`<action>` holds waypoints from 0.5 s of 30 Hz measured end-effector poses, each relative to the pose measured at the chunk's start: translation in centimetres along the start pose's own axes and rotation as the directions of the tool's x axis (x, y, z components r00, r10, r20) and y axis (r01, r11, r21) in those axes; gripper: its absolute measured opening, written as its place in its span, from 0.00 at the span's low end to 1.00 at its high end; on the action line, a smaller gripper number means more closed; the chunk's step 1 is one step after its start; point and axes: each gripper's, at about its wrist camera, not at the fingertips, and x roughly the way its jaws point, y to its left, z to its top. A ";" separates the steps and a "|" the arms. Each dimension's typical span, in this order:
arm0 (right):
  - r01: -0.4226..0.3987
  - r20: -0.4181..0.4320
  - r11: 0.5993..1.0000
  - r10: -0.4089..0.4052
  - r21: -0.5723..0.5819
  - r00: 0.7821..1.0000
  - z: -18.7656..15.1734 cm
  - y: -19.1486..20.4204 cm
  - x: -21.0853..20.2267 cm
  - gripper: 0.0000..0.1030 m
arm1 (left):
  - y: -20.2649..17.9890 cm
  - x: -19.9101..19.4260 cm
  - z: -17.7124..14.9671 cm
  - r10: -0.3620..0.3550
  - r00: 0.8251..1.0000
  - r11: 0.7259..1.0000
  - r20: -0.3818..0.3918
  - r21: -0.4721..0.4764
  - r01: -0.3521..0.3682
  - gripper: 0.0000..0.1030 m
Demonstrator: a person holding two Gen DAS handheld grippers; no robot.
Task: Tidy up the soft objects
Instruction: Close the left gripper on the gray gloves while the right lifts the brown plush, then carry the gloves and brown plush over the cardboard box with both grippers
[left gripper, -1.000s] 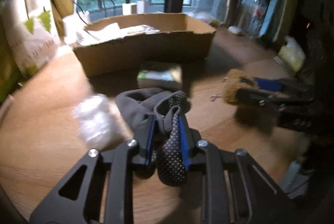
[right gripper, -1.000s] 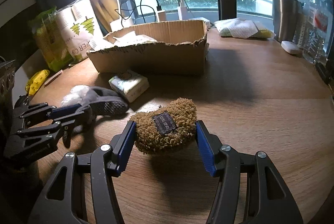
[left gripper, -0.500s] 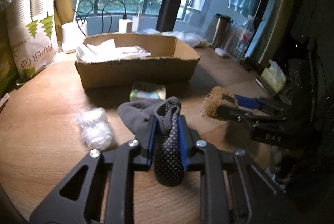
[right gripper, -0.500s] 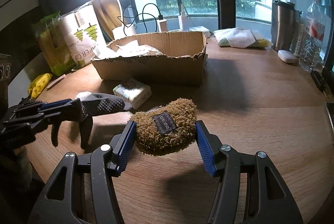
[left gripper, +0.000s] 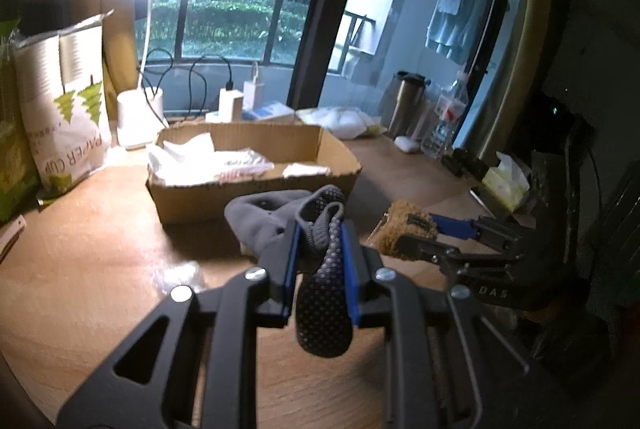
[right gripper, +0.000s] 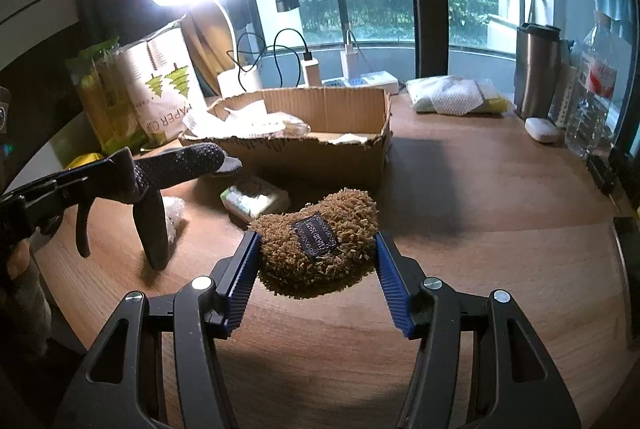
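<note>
We have the grey dotted glove (left gripper: 320, 269) and the brown fuzzy pad (right gripper: 320, 249) both lifted off the table, mid-carry, we judge; next comes dropping them into the cardboard box (right gripper: 304, 153) ahead of both fingertips. The left gripper (left gripper: 318, 257) pinches the glove nearly closed; the right gripper (right gripper: 316, 269) clamps the pad wide.

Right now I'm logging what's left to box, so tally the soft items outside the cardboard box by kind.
Grey dotted glove, held in the left gripper: 1
Brown fuzzy item, held in the right gripper: 1
Tissue pack on the table: 1
Clear plastic wad: 1
Total: 4
</note>
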 end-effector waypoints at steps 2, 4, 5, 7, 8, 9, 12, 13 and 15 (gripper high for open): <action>-0.001 0.008 1.000 0.001 -0.003 1.000 0.4 -0.1 -0.2 0.59 | -0.2 -0.3 0.6 -0.001 1.000 1.000 0.013 0.004 0.001 0.20; -0.002 0.016 1.000 0.002 -0.005 1.000 0.8 -0.2 -0.4 0.59 | -0.3 -0.4 1.1 0.001 1.000 1.000 0.026 0.007 -0.002 0.20; -0.003 0.021 1.000 0.003 -0.006 1.000 1.0 -0.2 -0.5 0.59 | -0.4 -0.5 1.4 0.001 1.000 1.000 0.031 0.008 -0.002 0.20; -0.004 0.031 1.000 0.004 -0.008 0.999 1.5 -0.3 -0.7 0.59 | -0.5 -0.5 1.9 0.004 0.999 1.000 0.039 0.009 -0.005 0.20; -0.005 0.035 1.000 0.005 -0.009 0.999 1.7 -0.4 -0.7 0.59 | -0.6 -0.4 2.2 0.006 0.999 1.000 0.043 0.009 -0.006 0.20; -0.005 0.039 1.000 0.005 -0.010 0.999 2.0 -0.5 -0.8 0.59 | -0.7 -0.4 2.3 0.006 0.999 1.000 0.046 0.010 -0.007 0.20; -0.007 0.052 1.000 0.008 -0.014 0.999 2.7 -0.7 -0.9 0.59 | -0.8 -0.2 3.0 0.014 0.998 1.000 0.060 0.014 -0.015 0.20; -0.008 0.055 1.000 0.009 -0.016 0.998 3.0 -0.8 -1.0 0.59 | -0.8 -0.1 3.3 0.015 0.998 1.000 0.063 0.015 -0.016 0.20; -0.010 0.065 1.000 0.011 -0.020 0.998 3.6 -1.0 -0.9 0.59 | -0.8 0.1 3.8 0.016 0.997 1.000 0.069 0.017 -0.017 0.20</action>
